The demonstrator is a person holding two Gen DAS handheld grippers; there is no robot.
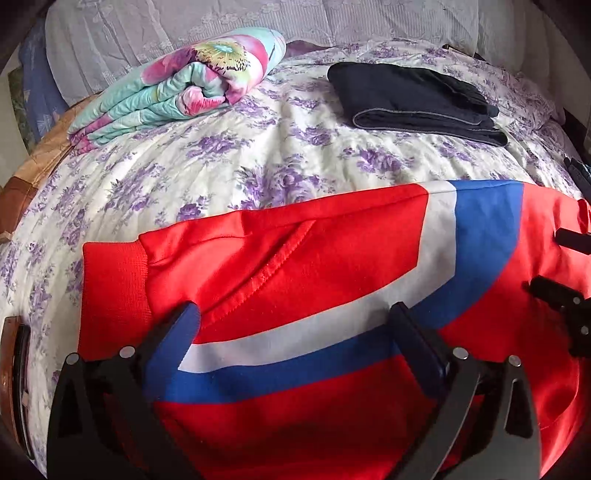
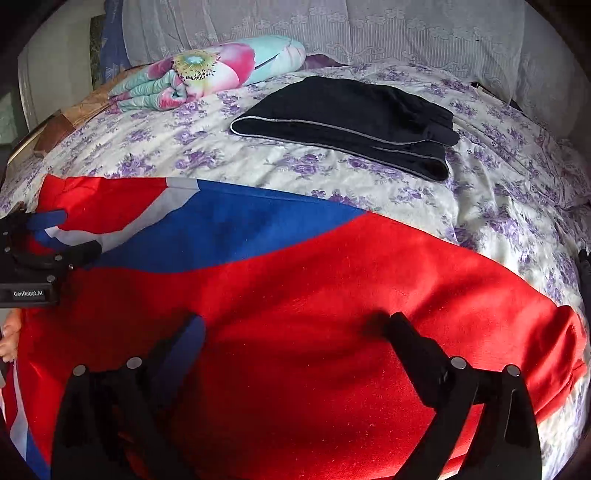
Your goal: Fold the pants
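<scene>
Red pants (image 1: 295, 258) with white and blue stripes lie folded across the near side of the bed; they also fill the right wrist view (image 2: 332, 295). A ribbed red cuff (image 1: 110, 288) is at their left end. My left gripper (image 1: 295, 317) is open just above the striped part and holds nothing. My right gripper (image 2: 295, 325) is open above the plain red part and holds nothing. The left gripper also shows at the left edge of the right wrist view (image 2: 64, 232), and the right gripper shows at the right edge of the left wrist view (image 1: 543, 258).
The bed has a white sheet with purple flowers (image 1: 258, 155). A folded black garment (image 1: 413, 99) lies at the back right, also in the right wrist view (image 2: 351, 118). A rolled floral blanket (image 1: 184, 81) lies at the back left. Pillows (image 1: 258, 18) line the headboard.
</scene>
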